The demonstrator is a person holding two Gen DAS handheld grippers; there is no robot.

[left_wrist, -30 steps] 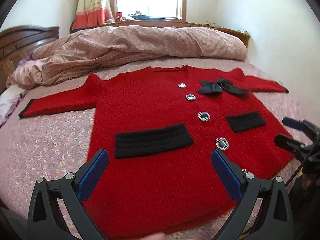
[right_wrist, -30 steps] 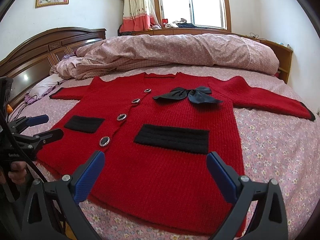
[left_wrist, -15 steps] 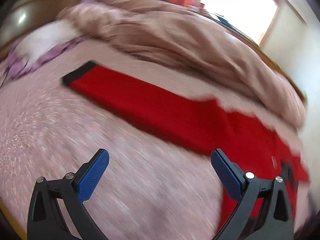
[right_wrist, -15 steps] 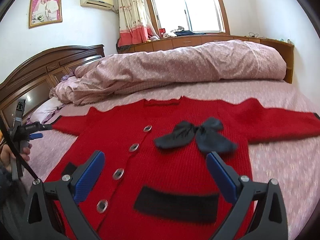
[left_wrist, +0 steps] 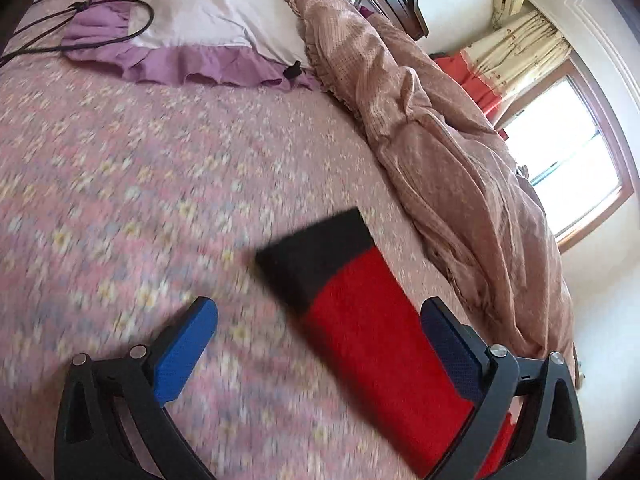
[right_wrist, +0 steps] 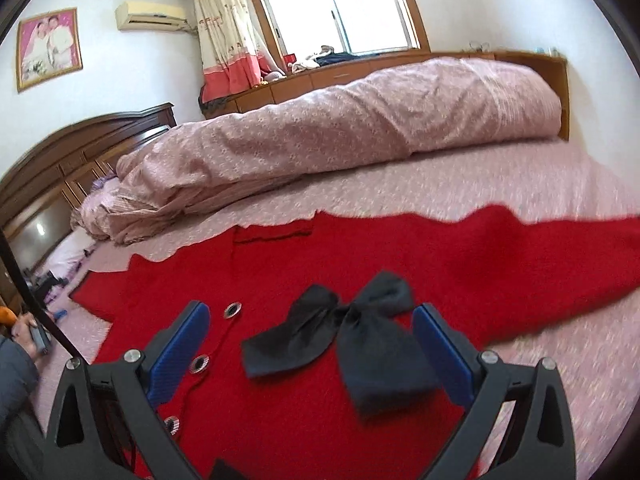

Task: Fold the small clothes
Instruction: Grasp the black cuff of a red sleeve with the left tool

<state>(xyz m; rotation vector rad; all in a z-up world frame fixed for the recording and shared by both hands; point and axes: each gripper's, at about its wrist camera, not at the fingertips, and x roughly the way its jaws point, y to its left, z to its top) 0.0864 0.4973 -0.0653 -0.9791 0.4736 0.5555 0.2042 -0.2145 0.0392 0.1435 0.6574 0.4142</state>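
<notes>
A red cardigan (right_wrist: 320, 408) lies flat and face up on the bed (left_wrist: 120, 168), which is covered by a pink flowered sheet.

In the left wrist view, a white pillow (left_wrist: 208, 20) with a purple frill sits at the far left with a black cable (left_wrist: 100, 40) looped over it. To its right a bunched pink quilt (left_wrist: 440, 152) runs along the bed. The left hand-held gripper (left_wrist: 316, 348) has its blue-padded jaws spread wide and holds nothing. The cardigan's sleeve (left_wrist: 384, 360) lies between and ahead of them, its black cuff (left_wrist: 316, 256) pointing away; whether the jaws touch the sheet cannot be told, and the picture is blurred here.

In the right wrist view, the dark wooden headboard (right_wrist: 60, 168) stands at the left, and the quilt is rolled across the bed behind the cardigan. The right hand-held gripper (right_wrist: 310, 356) is also wide apart and empty, above the cardigan's chest. A black bow (right_wrist: 344, 336) lies between its jaws, with round metal buttons (right_wrist: 233, 310) just to the bow's left. The other sleeve (right_wrist: 540, 264) stretches out to the right.
</notes>
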